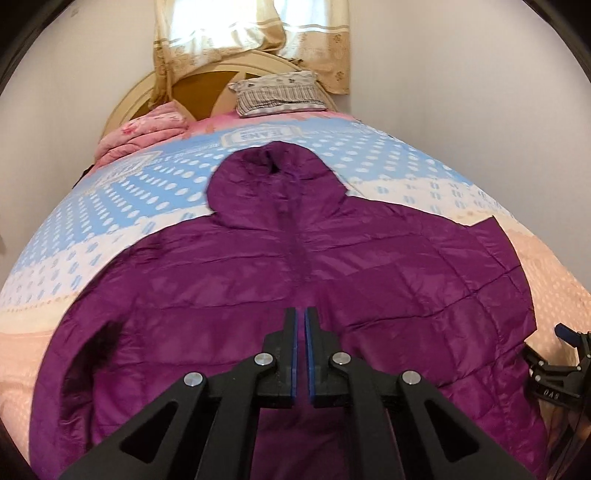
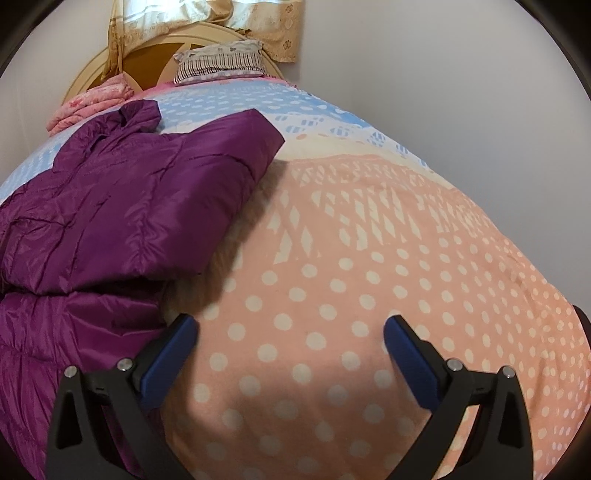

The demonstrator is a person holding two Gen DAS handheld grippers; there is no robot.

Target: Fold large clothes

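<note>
The left gripper point(image 1: 304, 314) is seen clenched, its blue pads nearly touching with no cloth visibly caught between them, poised over the lower middle of the purple hooded puffer jacket point(image 1: 295, 266). The jacket is spread front-up on the bed, its hood point(image 1: 273, 177) pointing toward the headboard point(image 1: 207, 85) and one sleeve point(image 2: 221, 155) laid out toward the bed's right side. The right gripper point(image 2: 291, 332) is held released, jaws wide apart, nothing between them, over bare peach polka-dot bedspread point(image 2: 369, 258) just beside the jacket's right hem edge. Broad uncovered bedspread is left to the right of the jacket, up to the white wall point(image 2: 443, 74). Beyond the hood, blue dotted bedspread lies free up to a striped pillow point(image 1: 280, 94) and a folded pink blanket point(image 1: 144, 129); curtains point(image 1: 251, 33) hang behind.
</note>
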